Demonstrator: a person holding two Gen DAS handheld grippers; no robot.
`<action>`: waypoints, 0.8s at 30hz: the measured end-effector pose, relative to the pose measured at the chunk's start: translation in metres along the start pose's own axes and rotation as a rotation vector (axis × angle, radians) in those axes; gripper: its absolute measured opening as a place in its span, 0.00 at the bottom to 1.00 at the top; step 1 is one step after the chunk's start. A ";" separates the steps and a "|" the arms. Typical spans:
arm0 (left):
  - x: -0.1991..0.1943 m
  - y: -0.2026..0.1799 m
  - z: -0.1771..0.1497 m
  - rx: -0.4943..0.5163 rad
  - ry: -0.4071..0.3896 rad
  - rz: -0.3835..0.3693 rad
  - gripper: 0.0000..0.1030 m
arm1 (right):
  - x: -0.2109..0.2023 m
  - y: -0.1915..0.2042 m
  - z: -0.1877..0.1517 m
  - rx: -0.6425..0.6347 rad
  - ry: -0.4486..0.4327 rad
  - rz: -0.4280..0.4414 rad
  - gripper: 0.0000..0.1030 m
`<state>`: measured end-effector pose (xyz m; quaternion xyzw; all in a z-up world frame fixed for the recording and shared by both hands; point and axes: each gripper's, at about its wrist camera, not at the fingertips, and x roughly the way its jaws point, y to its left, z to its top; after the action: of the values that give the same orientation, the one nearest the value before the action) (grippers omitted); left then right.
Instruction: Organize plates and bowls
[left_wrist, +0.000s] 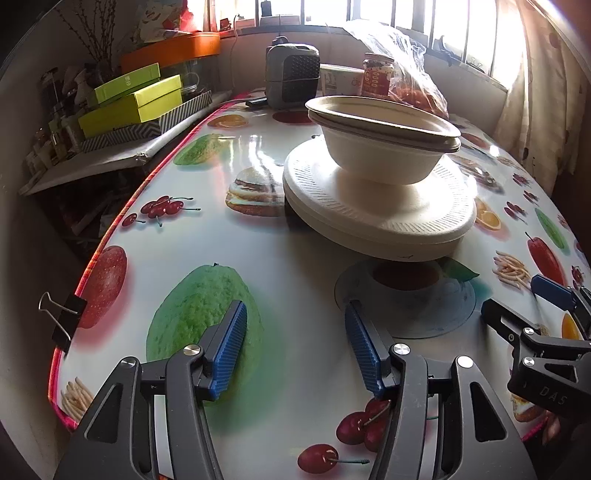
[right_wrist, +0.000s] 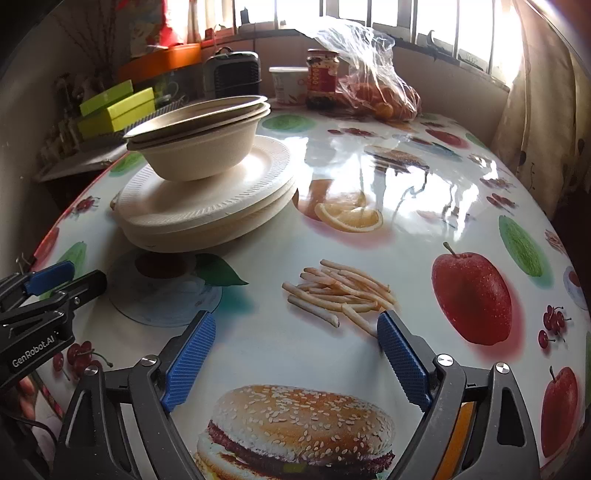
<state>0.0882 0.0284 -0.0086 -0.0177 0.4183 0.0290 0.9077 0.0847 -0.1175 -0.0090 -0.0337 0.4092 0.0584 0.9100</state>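
On the table, left wrist view: I'm looking down my left gripper (left_wrist: 295, 332) over a glossy fruit-print cloth (left_wrist: 207, 229).
Left jaws: wide open, nothing between the blue pads (left_wrist: 231, 347), hanging over a printed green fruit.
Plates: a white stack (left_wrist: 376, 218) sits dead ahead, near the middle of the table, edges not quite lined up.
Bowls: nested on top of the plates (left_wrist: 384, 147), rims slightly askew, the top one tilted.
Right gripper: I see it poking in at the right edge (left_wrist: 524, 302), well clear of the stack; its jaws are apart there too.
Back of table: a grey heater (left_wrist: 291, 74), a jar (left_wrist: 376, 74) and a plastic bag (left_wrist: 402, 62) by the window.
Left side: green boxes (left_wrist: 136, 103) stacked on a shelf, a binder clip (left_wrist: 62, 317) on the cloth's edge.

Right wrist view: now my right gripper (right_wrist: 295, 354), over a printed burger and fries.
Right jaws: open wide, holding nothing.
Stack: plates (right_wrist: 207, 206) with bowls (right_wrist: 199, 144) on top, ahead and to the left, apart from both grippers.
Left gripper: it shows at the left edge (right_wrist: 66, 284), near the stack but not touching it.
Far end: jar (right_wrist: 322, 77), bag (right_wrist: 369, 62), a white tub (right_wrist: 286, 83) just beside the jar.
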 end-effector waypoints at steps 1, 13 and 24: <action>0.000 0.000 0.000 -0.003 -0.005 0.003 0.58 | 0.000 0.000 -0.001 0.002 -0.003 0.001 0.89; 0.001 -0.001 -0.002 -0.004 -0.025 0.002 0.68 | -0.001 0.000 -0.003 0.016 -0.023 -0.016 0.92; 0.002 -0.001 -0.002 -0.007 -0.031 0.003 0.69 | 0.000 0.000 -0.004 0.019 -0.024 -0.016 0.98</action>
<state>0.0880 0.0277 -0.0114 -0.0199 0.4040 0.0319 0.9140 0.0812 -0.1176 -0.0117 -0.0275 0.3984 0.0478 0.9155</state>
